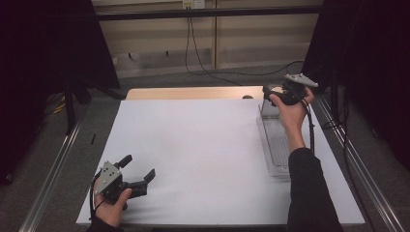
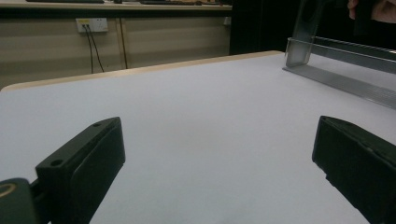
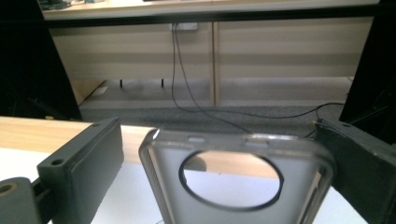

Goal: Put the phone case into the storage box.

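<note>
Jaws of the left gripper (image 1: 140, 170) stand wide apart with nothing between them, low over the white table sheet (image 1: 203, 145) at about seven o'clock of the table, held in the person's left hand (image 1: 112, 205). In the left gripper view only bare sheet lies between the two black jaws, and the clear tray shows well off at about one o'clock.

Farther out, along the right side of the sheet at about three o'clock, lies a long clear plastic ribbed tray (image 1: 276, 145). What it holds cannot be made out from above; its bed looks ribbed and see-through, and the person's dark sleeve (image 1: 309, 193) covers its near right corner.

At the tray's far end, about one o'clock of the table, the right hand (image 1: 289, 108) holds the right gripper (image 1: 269, 93) raised above the table. Its jaws are hard to read from above, as the hand and the grey plate hide them. The right gripper view shows a translucent grey phone case with a large round camera opening (image 3: 238, 186) standing between the two jaws, nearer the right-hand one, with a gap to the left-hand one. Whether the jaws pinch it I cannot tell; the case's lower part is cut off by the frame edge. Beyond it runs the wooden table edge (image 3: 42, 133).
</note>
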{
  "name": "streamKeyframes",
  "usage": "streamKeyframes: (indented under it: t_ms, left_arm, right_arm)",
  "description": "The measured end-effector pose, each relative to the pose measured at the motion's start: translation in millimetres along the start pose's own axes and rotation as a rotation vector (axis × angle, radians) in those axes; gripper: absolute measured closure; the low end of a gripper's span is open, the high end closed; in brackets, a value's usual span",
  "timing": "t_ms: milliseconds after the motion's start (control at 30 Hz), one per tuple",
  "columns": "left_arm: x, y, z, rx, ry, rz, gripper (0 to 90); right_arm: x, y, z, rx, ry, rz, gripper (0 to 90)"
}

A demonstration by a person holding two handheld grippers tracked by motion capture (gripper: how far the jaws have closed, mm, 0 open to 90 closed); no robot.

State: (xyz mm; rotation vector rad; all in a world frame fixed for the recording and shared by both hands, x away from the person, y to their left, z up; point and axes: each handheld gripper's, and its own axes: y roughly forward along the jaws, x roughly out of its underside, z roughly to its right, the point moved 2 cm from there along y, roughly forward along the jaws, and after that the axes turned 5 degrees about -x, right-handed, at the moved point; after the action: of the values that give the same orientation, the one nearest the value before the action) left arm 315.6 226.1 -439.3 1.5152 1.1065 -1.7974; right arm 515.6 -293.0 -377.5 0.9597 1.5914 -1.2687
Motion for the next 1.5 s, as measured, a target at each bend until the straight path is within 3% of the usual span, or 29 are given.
streamKeyframes:
  t_ms: [367,500,767,1500]
  left_arm:
    - [0.4,-1.2,-0.2,-0.005,-0.003,-0.001,2.4]
    - [0.8,-1.1,-0.8,-0.008,0.000,-0.003,2.5]
    - [0.5,0.1,-0.7,-0.015,-0.008,-0.006,2.4]
    - [0.5,-5.9,-2.7,-0.020,-0.004,0.006,2.4]
  right_arm:
    - [-3.8,-0.1,4.6,-0.016,0.009,0.045,1.2]
    - [-6.8,-0.7,5.2,-0.045,0.026,0.050,0.5]
    - [-16.1,-4.5,1.8,-0.054,-0.007,0.088,0.6]
    - [-28.0,-41.3,0.4,-0.112,-0.052,0.136,0.0]
